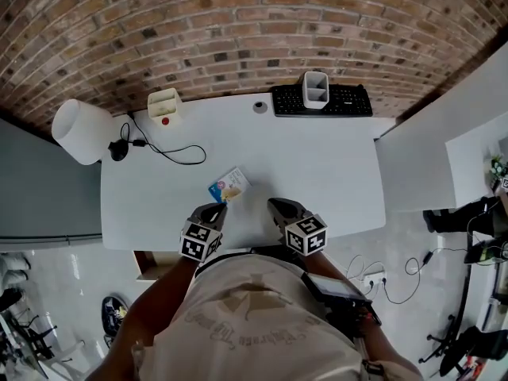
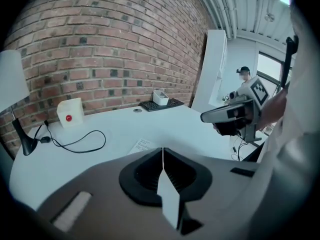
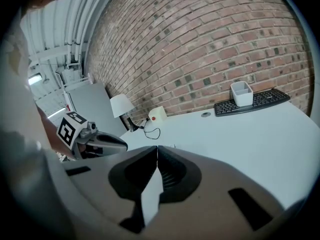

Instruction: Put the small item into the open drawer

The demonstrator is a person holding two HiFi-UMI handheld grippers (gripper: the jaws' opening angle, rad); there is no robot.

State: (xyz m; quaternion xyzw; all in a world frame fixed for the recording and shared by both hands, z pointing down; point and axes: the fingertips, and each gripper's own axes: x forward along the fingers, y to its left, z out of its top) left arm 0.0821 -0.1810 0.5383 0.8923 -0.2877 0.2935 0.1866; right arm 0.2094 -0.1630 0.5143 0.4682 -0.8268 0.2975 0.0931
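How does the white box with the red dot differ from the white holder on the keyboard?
The red-dot box stands on the desk near the black cable; the holder sits on the keyboard. The box bears a red dot; the holder is plain, with two compartments. Both are white.

Head view: overhead, looking steeply down on the white desk (image 1: 317, 165), brick wall (image 1: 238, 30) at top.
Left gripper view: low at the desk's near edge, facing the wall, angled right.
Right gripper view: equally low, angled left.
All three share the keyboard (image 1: 349, 101) and lamp (image 1: 79, 131).
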